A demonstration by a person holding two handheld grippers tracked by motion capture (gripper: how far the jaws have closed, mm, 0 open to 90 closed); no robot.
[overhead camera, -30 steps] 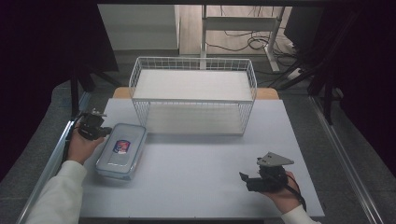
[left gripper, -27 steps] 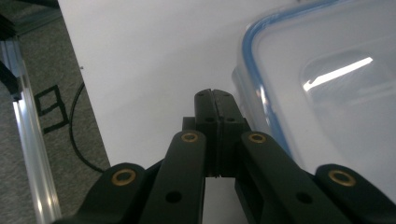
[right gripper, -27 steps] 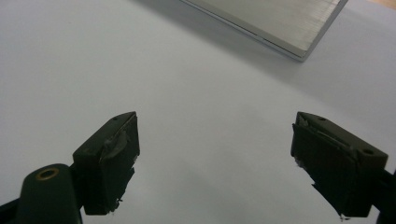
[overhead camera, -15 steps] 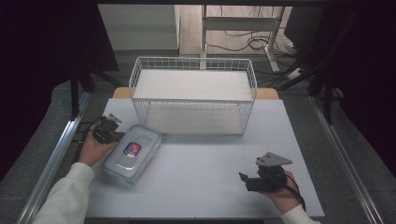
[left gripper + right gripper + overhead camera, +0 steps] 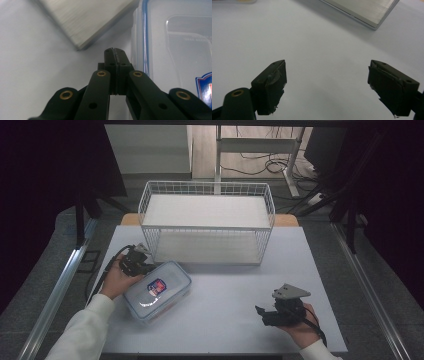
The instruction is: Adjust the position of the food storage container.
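Left tool: jaws closed, empty, pressed beside box edge; you appear mid-push toward basket. Right tool: wide open, empty, resting on tabletop. Next: judge push direction.

White table on a grey carpeted floor, metal rails along both sides, black curtains left and right, pale wooden floor beyond with tangled cables, white desk legs
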